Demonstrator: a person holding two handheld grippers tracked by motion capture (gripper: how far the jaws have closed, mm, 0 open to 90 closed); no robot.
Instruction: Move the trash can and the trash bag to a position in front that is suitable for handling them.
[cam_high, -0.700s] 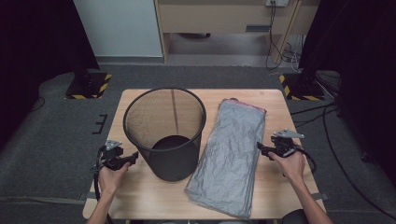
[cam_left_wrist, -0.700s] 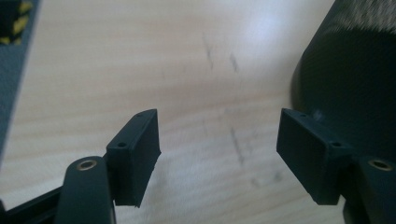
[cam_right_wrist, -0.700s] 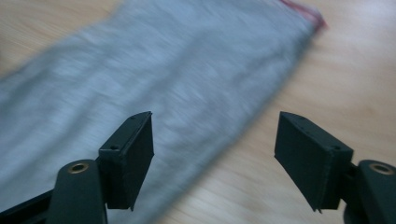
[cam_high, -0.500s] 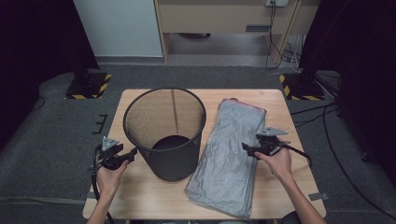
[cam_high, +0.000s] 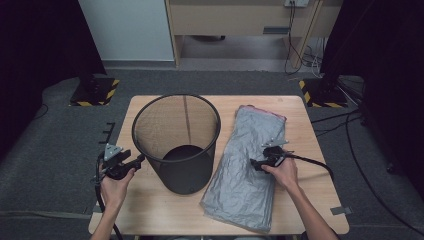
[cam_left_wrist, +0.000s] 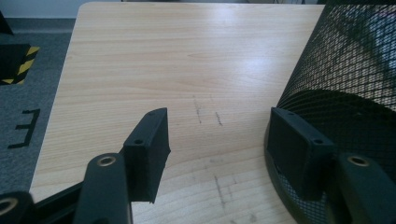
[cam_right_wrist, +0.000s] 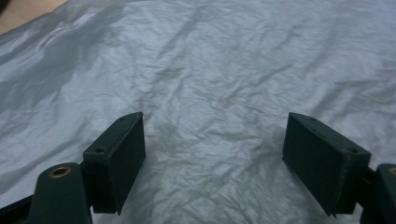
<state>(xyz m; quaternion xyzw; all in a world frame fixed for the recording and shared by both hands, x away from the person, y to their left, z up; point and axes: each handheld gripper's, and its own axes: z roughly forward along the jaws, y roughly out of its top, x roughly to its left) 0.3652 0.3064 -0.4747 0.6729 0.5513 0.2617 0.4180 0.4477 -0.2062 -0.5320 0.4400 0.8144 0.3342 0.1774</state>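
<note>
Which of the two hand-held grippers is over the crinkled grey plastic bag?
The right gripper: its open jaws hover above the grey plastic bag, while the left gripper sits beside the black mesh wastebasket.

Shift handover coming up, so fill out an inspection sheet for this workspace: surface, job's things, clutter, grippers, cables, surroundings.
Surface: wooden table, light wood with a few dark scuff marks near the bin.
Job's things: black mesh waste bin, upright on the left half; grey plastic bag, flat and wrinkled on the right half.
Clutter: nothing seen.
Grippers: left hand-held gripper, jaws open, one pad close beside the bin's wall, nothing held; right hand-held gripper, jaws open over the bag, nothing held.
Cables: right gripper's cable trails across the table; more cables on the floor at right.
Surroundings: grey carpet, hazard-striped feet, wooden cabinet behind.
</note>
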